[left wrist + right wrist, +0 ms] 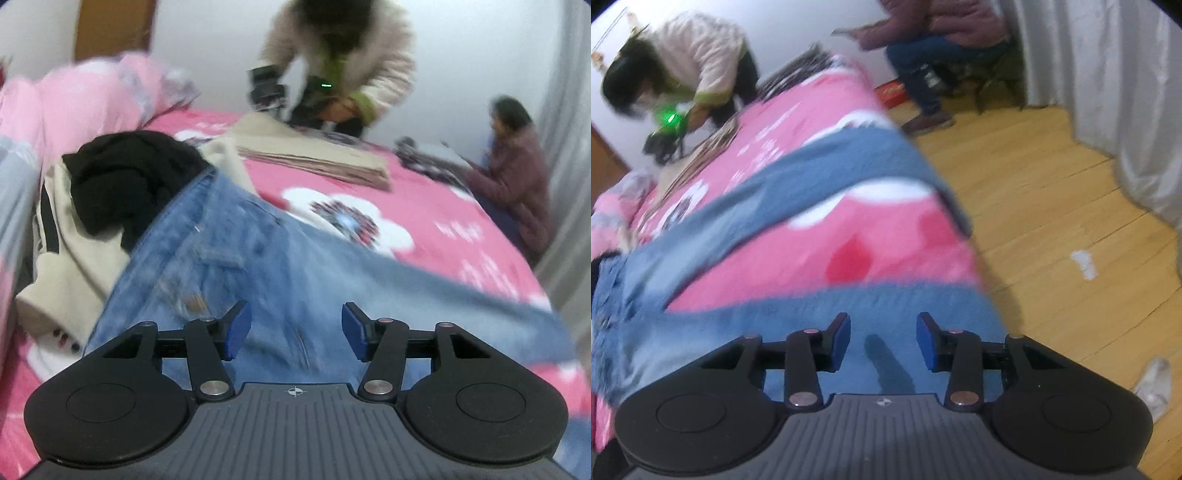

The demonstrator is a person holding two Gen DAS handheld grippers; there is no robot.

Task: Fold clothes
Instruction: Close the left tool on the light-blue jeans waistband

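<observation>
Jeans spread on pink bed, L tongs & R tongs both apart, empty

One jeans, one black garment, two people.

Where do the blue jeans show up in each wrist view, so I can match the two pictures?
Left wrist: the jeans fill the lower middle, waist end at upper left beside the black garment, running under the open jaws.
Right wrist: the jeans spread across the lower left, legs splayed toward the bed's edge.
Shared landmark: the pink floral bedspread.
</observation>
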